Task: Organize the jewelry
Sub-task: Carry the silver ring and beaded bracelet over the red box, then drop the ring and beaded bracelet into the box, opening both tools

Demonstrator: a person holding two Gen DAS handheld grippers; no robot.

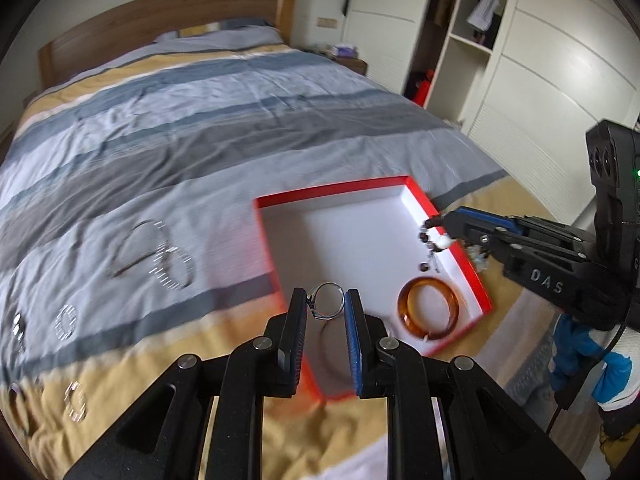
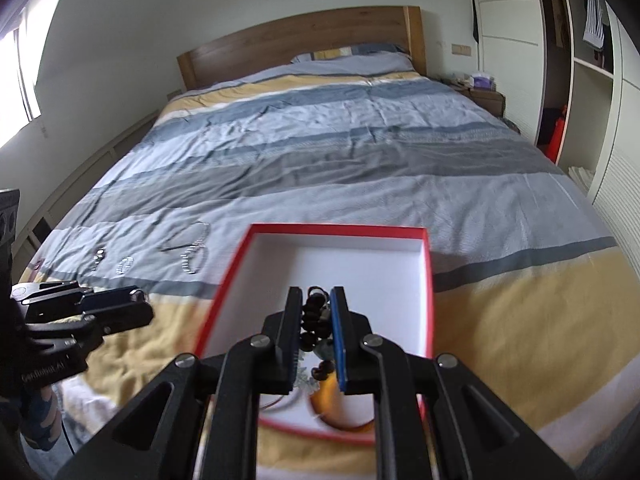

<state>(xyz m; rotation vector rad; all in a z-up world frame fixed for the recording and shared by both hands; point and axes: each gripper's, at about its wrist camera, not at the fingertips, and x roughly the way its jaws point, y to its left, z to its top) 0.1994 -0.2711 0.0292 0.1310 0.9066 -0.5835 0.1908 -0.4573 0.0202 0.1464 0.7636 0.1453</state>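
A red box with a white inside (image 1: 468,264) (image 2: 431,280) lies on the bed. An amber bangle (image 1: 429,307) (image 2: 344,408) lies in its near corner. My left gripper (image 1: 325,304) is shut on a silver ring (image 1: 327,300) and holds it over the box's near left edge. My right gripper (image 2: 316,304) is shut on a dark bead bracelet (image 2: 312,320) (image 1: 430,240), which hangs over the box's right side. Silver bracelets and rings (image 1: 160,256) (image 2: 192,252) lie loose on the bedspread left of the box.
The striped grey, blue and yellow bedspread (image 1: 200,120) covers the bed up to a wooden headboard (image 2: 304,36). A white wardrobe with open shelves (image 1: 520,60) stands to the right. A nightstand (image 2: 484,96) sits by the headboard.
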